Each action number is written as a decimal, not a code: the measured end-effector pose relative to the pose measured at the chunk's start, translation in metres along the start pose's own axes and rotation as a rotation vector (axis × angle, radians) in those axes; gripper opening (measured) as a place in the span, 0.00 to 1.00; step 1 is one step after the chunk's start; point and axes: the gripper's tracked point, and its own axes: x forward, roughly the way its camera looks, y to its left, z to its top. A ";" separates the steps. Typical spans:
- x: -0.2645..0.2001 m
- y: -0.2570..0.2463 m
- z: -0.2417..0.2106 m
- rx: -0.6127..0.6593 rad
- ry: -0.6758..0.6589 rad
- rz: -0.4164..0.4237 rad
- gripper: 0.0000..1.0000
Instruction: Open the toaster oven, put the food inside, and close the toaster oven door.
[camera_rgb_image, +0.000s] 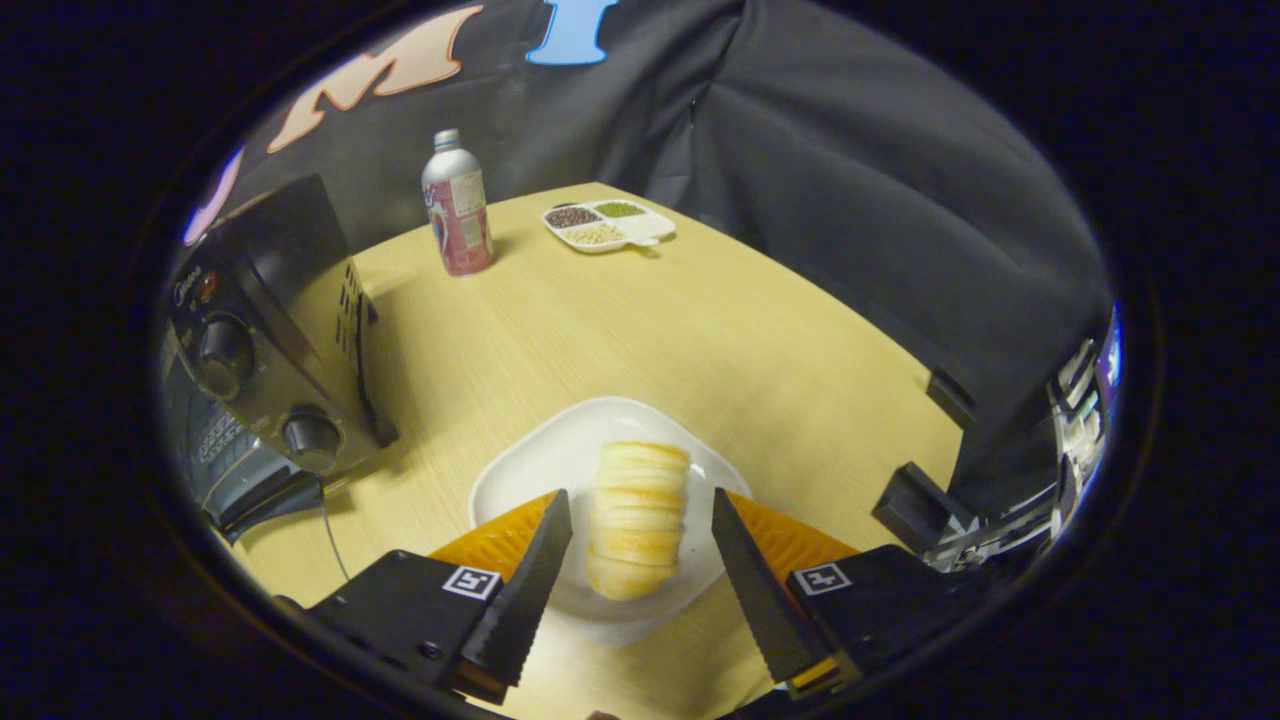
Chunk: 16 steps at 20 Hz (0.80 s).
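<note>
**Toaster oven at the left, bread roll framed by the open tool**

The toaster oven (265, 330) is seen at the left of the frame, standing on the light wooden table (640, 330). Its control side is turned toward the camera, and two round knobs are shown on it, one above the other. Whether its door is open or shut cannot be told from this angle. A thin cable is seen running over the table just below it.

The bread roll (637, 518), golden and ridged, is laid lengthwise on a white plate (545, 462) in the lower middle of the frame. The tool (640, 545) is held spread apart, with one finger at each side of the roll. A clear gap is left between each finger and the bread, so nothing is gripped. The plate is partly covered by the fingers.

In the upper middle of the frame, at the far edge of the table, a pink and white bottle (456, 205) with a silver cap is stood upright. Just to its right, a white divided dish (608, 224) is set, its compartments filled with dark, green and pale contents. The two are placed well apart from the plate.
</note>
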 end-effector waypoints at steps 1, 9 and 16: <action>0.002 0.002 -0.003 0.001 0.009 0.011 0.91; 0.013 0.008 -0.009 0.096 0.025 0.053 0.78; 0.008 0.012 -0.001 0.133 0.008 0.069 0.43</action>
